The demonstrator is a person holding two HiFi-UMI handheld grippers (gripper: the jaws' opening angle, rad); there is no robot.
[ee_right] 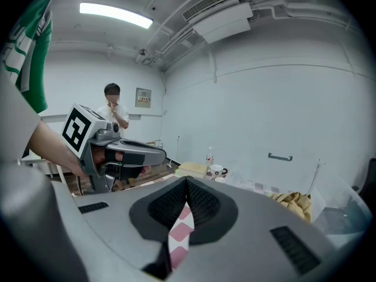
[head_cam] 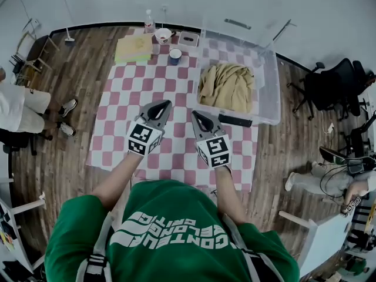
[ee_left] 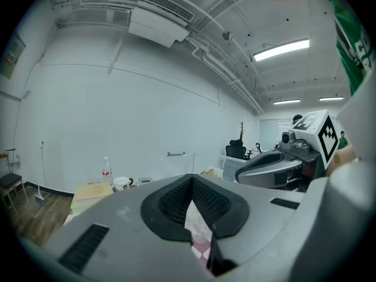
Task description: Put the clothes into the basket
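Tan clothes (head_cam: 226, 86) lie bundled inside the clear plastic basket (head_cam: 265, 84) at the table's right side; they also show in the right gripper view as tan clothes (ee_right: 292, 202). My left gripper (head_cam: 164, 105) hovers over the checked tablecloth (head_cam: 129, 98), left of the basket, jaws shut with nothing between them. My right gripper (head_cam: 195, 115) hangs beside it, just in front of the basket's near left corner, also shut and empty. In each gripper view the jaws meet at the tips: left gripper (ee_left: 191, 177), right gripper (ee_right: 187, 181).
At the table's far end sit a yellow-green folded cloth (head_cam: 133, 47), a blue cup (head_cam: 175, 56), a white mug (head_cam: 163, 35), a water bottle (head_cam: 149, 22) and a small grey box (head_cam: 188, 39). A black object (head_cam: 235, 120) lies by the basket's near edge. A seated person (head_cam: 20, 107) is at left, office chairs (head_cam: 332, 87) at right.
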